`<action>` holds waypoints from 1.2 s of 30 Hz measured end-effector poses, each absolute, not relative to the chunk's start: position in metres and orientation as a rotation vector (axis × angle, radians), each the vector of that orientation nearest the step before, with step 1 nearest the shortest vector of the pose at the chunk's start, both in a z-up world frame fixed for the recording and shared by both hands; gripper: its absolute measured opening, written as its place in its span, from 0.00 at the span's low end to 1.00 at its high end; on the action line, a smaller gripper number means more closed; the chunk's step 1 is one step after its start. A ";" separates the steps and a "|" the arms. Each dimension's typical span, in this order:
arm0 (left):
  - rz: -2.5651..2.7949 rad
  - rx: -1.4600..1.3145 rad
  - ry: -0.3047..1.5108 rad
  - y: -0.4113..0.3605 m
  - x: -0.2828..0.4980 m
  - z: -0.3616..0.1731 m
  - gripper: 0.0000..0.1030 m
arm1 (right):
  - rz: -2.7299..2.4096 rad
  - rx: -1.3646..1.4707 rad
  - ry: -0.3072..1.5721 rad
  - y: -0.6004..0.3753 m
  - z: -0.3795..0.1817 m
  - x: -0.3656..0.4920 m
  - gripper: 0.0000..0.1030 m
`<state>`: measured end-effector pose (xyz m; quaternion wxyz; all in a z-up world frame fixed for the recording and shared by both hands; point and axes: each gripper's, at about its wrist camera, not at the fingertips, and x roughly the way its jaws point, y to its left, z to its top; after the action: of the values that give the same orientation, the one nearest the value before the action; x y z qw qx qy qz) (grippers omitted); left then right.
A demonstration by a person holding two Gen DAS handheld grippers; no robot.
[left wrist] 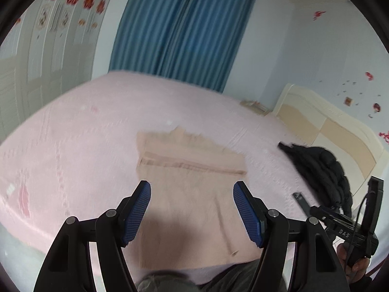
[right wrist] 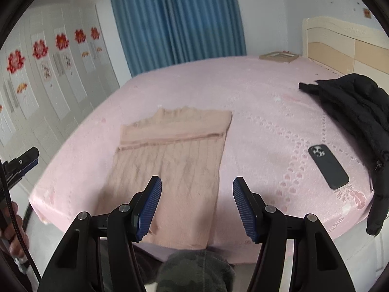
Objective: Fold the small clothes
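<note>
A beige knit garment (left wrist: 189, 189) lies flat on the pink bed (left wrist: 73, 146), folded into a long strip with its sleeves laid across the upper part. It also shows in the right wrist view (right wrist: 175, 160), reaching the bed's near edge. My left gripper (left wrist: 192, 189) is open and empty, held above the garment's lower half. My right gripper (right wrist: 197, 185) is open and empty, above the garment's right edge. The right gripper's body shows at the right in the left wrist view (left wrist: 350, 228); the left one shows at the left in the right wrist view (right wrist: 22, 165).
A black puffer jacket (right wrist: 359, 121) lies on the bed's right side, near the headboard (right wrist: 345, 48). A dark phone (right wrist: 328, 166) lies face down beside it. A picture frame (right wrist: 279, 56) lies at the far corner. Blue curtains (right wrist: 175, 22) and a white wardrobe (right wrist: 48, 85) stand behind.
</note>
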<state>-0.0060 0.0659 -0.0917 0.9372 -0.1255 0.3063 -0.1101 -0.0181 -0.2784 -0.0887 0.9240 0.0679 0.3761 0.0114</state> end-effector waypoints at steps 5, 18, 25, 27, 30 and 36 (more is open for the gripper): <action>-0.161 -0.282 0.776 0.084 0.003 -0.150 0.66 | 0.024 0.128 0.884 -0.283 -0.134 -0.013 0.57; -0.103 -0.222 1.018 0.066 0.028 -0.247 0.53 | 0.046 0.198 1.070 -0.274 -0.223 0.018 0.42; -0.076 -0.169 1.047 0.053 0.029 -0.259 0.42 | -0.010 0.143 1.104 -0.263 -0.240 0.022 0.25; -0.063 -0.166 1.048 0.052 0.029 -0.261 0.39 | -0.019 0.108 1.109 -0.258 -0.241 0.022 0.25; -0.039 -0.173 1.052 0.050 0.029 -0.258 0.34 | -0.030 0.059 1.117 -0.253 -0.243 0.024 0.24; -0.010 -0.246 1.055 0.056 0.033 -0.262 0.30 | -0.052 -0.038 1.126 -0.243 -0.245 0.024 0.23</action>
<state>0.0326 0.0555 -0.2621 0.8569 -0.1170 0.5020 -0.0049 0.0242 -0.2428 -0.2447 0.8453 -0.0182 0.5334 -0.0244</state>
